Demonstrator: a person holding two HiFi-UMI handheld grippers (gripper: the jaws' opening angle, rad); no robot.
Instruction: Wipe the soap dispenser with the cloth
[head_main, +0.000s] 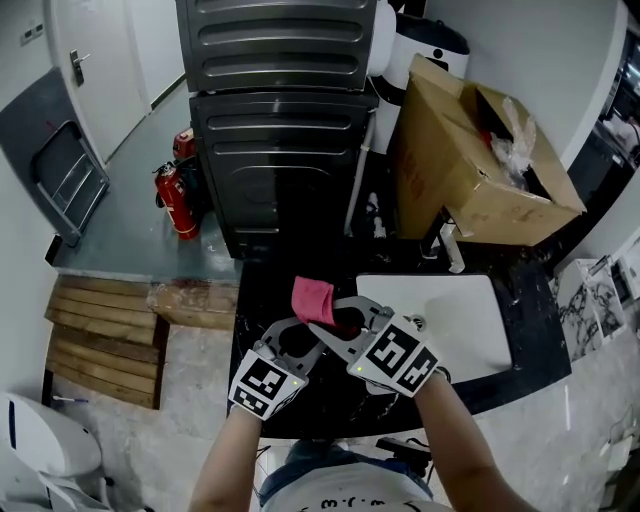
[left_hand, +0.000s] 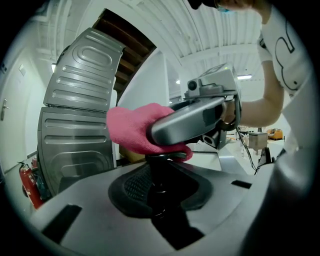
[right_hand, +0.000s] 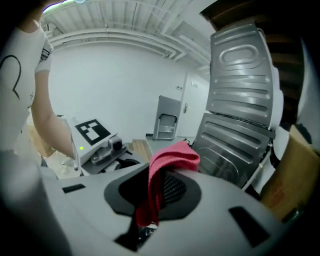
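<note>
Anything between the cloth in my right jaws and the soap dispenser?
Nothing visible. The pink cloth, pinched in the right gripper, sits right on top of the dark soap dispenser, which the left gripper holds.

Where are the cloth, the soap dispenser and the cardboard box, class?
cloth (head_main: 313, 298), head view, upper fold.
soap dispenser (left_hand: 160, 175), left gripper view, dark neck.
cardboard box (head_main: 450, 170), head view, side panel.

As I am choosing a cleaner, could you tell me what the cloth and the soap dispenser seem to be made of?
The cloth looks like soft pink microfibre or terry: matte, fuzzy, draping limply. The soap dispenser seems glossy black plastic, possibly glass or coated metal: its dark neck shows small highlights; more I cannot tell.
</note>
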